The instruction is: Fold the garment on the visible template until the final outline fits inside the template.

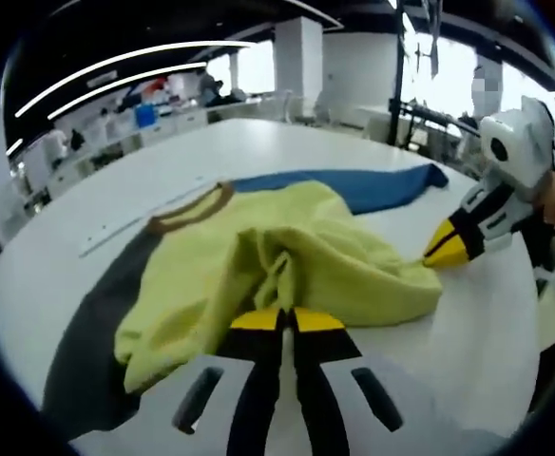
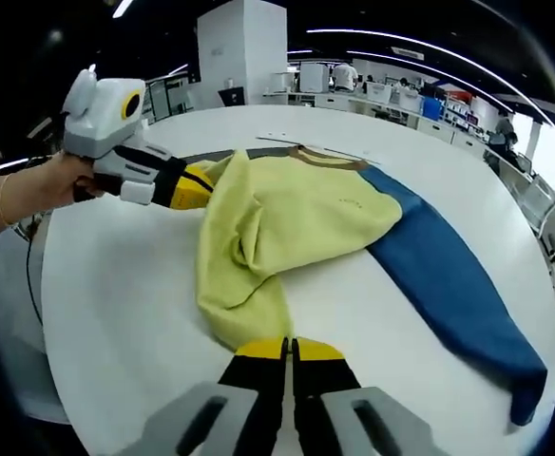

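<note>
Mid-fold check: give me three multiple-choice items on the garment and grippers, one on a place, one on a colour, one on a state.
1. Where does the blue sleeve lie?
A. Spread flat on the table
B. Tucked under the yellow body
C. Hanging off the edge

2. What colour is the collar?
A. Brown
B. White
C. Red

3. How do the left gripper jaws stand?
A. Wide apart
B. Closed on the yellow body
C. Closed on the blue sleeve

Answers: 1 A, the sleeve stretches out across the white top; 2 A, a brown band rims the neck; 3 B, yellow fabric bunches at the shut tips.
</note>
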Motion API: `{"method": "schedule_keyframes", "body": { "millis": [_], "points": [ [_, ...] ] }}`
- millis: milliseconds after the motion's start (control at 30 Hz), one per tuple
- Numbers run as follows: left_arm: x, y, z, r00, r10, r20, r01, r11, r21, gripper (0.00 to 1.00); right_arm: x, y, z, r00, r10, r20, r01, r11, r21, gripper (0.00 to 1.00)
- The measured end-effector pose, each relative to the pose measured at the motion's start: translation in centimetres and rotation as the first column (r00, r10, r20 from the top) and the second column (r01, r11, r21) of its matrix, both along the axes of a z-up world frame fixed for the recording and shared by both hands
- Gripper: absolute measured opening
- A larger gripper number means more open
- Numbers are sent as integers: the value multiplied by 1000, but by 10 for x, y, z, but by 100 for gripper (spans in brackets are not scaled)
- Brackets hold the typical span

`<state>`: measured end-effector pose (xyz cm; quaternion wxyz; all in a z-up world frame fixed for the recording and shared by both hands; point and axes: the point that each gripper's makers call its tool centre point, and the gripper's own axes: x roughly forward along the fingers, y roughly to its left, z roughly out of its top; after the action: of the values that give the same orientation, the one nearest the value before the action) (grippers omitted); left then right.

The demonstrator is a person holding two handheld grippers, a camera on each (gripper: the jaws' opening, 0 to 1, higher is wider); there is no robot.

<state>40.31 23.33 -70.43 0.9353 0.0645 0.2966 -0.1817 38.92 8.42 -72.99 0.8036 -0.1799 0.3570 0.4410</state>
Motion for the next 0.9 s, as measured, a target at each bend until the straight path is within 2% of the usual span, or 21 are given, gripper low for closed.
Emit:
{"method": "schedule_keyframes", "body": {
  "millis": [333, 600, 767, 900],
  "points": [
    [-29, -10, 15, 1000, 19, 22, -18, 999, -38, 0, -7, -11, 5, 1000, -22, -5, 22, 1000, 10, 0],
    [-52, -13, 29, 999, 27, 28, -26, 998, -56, 0, -14, -22, 21, 999, -41, 13, 41, 999, 33, 0],
    [-63, -17, 40, 998, 48, 31, -45, 995, -93, 0, -18, -27, 28, 998, -66, 20, 65, 997, 47, 0],
    [-70, -19, 46, 998, 56, 34, -53, 995, -88, 0, -22, -30, 37, 996, -80, 27, 78, 995, 66, 0]
  ]
}}
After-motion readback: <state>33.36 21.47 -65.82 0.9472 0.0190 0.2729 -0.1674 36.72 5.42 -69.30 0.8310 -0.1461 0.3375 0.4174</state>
